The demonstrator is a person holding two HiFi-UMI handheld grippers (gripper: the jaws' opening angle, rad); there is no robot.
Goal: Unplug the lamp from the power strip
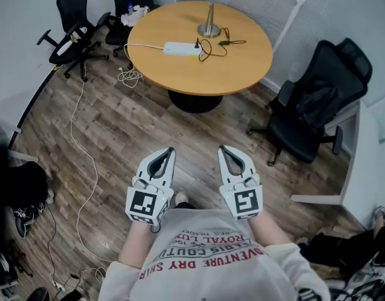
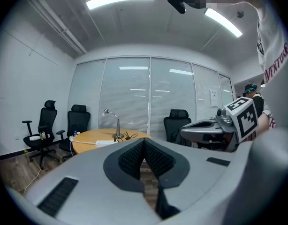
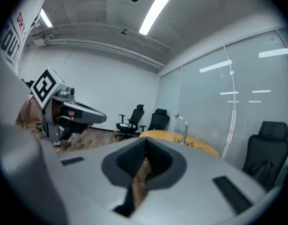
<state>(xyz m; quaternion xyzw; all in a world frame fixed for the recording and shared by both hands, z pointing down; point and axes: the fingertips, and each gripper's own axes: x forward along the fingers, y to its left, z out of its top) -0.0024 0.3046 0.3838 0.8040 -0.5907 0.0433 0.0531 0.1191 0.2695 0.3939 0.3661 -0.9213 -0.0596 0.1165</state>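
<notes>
The left grey two-jaw tool (image 1: 168,153) is clenched on nothing, low by the person's waist and well apart from the round light-wood tabletop (image 1: 242,61). On it lies the white oblong power strip (image 1: 181,48), with what looks like the lamp's black plug (image 1: 197,44) at its right end and a thin black cord (image 1: 212,50) looping toward the silver desk lamp (image 1: 209,29) just beside it. The right grey tool (image 1: 224,152) is likewise clenched and empty. The approach comes first: step close, release both tools, pin the strip with the left, and draw the plug straight out with the right so the light strip does not lift.
</notes>
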